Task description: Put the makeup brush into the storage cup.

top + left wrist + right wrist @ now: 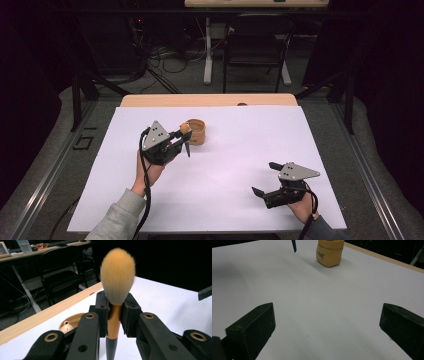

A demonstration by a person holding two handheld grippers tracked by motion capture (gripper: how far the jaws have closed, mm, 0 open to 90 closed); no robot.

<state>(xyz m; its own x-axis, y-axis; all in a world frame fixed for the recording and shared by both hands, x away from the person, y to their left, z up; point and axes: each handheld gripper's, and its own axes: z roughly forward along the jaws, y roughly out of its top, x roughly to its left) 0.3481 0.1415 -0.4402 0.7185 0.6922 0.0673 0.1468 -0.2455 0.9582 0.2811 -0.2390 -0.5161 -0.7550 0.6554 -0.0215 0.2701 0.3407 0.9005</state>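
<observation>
My left gripper (183, 138) is shut on a makeup brush (116, 282) with an orange bristle head, a gold ferrule and a dark handle (187, 148); the pads clamp the ferrule and the head stands upright. It hangs just left of a tan pouch-like holder (196, 131) on the white sheet; the same holder (329, 253) stands far ahead in the right gripper view, and its rim (72, 322) peeks below the left jaws. My right gripper (265, 178) rests near the front right, jaws wide apart with nothing between them.
A white sheet (240, 165) covers the table, with a wooden strip (210, 100) along its far edge. Beyond the table stand a black chair (255, 50) and a desk leg (208, 50) among floor cables. Metal rails run along both sides.
</observation>
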